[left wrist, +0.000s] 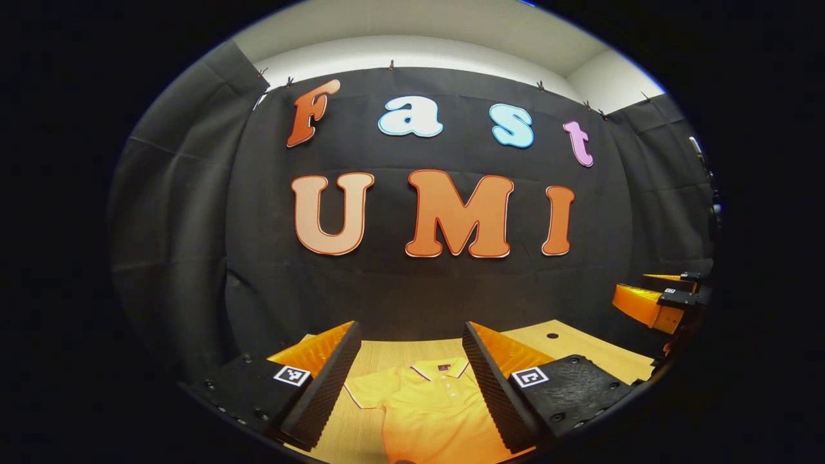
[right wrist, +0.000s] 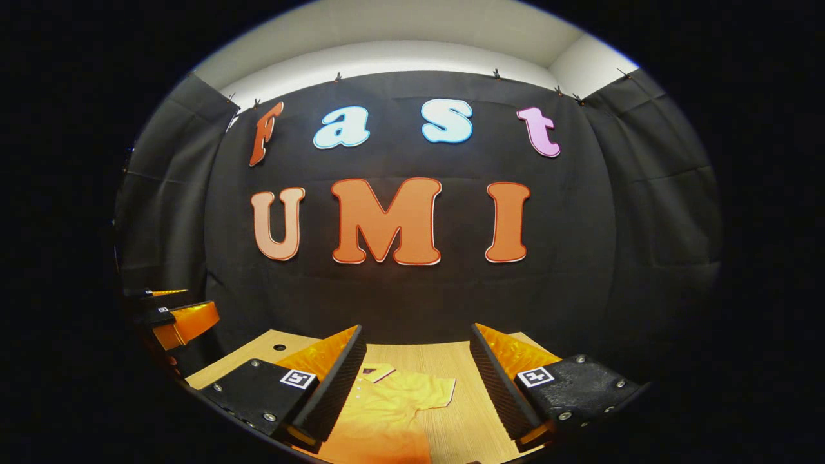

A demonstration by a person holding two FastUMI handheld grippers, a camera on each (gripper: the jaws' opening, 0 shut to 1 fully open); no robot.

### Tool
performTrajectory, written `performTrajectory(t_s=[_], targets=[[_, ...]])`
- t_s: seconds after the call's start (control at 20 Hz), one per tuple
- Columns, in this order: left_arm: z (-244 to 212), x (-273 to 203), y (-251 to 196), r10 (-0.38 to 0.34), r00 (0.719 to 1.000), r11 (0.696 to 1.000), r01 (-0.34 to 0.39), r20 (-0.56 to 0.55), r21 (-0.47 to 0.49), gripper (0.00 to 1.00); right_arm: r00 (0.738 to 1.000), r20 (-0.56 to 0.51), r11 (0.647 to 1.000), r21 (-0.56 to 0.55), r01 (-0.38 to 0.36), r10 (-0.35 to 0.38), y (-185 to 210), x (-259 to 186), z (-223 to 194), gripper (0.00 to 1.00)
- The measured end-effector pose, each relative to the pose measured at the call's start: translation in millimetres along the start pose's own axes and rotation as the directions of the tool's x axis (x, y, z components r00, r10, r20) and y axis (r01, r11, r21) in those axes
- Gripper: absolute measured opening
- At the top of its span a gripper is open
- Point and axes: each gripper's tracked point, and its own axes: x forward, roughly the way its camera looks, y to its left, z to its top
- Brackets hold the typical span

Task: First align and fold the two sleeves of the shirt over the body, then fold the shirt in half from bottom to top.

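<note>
No readable text stands on the things here. Small square black-and-white coded markers (left wrist: 291, 375) sit on the bodies of the left tongs (left wrist: 412, 380) and the right tongs (right wrist: 417, 380). A tiny dark label (left wrist: 443, 367) inside the shirt (left wrist: 428, 412) collar is too small to read.

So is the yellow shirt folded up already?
No, the yellow shirt lies flat on the wooden table with its sleeve spread out to the side.

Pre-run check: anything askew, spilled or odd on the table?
Nothing stands out. The yellow polo shirt lies flat on the wooden table, collar toward the wall, sleeves spread and unfolded. Both hand-held grippers, left and right, hover open above it.
</note>
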Motion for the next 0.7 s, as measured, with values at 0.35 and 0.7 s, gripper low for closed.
performTrajectory(t_s=[0.35, 0.7], targets=[[-10.4, -3.5, 5.2, -0.012, 1.0, 0.999, 0.012, 0.002, 0.049, 0.98, 0.986, -0.161, 0.999, -0.011, 0.032, -0.034, -14.6, 27.1, -54.5, 0.98], [-8.0, 5.3, 10.9, 0.079, 0.997, 0.994, -0.079, -0.002, 0.078, 0.96, 0.943, -0.332, 1.0, 0.001, 0.017, -0.016, -36.7, 96.3, -124.0, 0.98]])
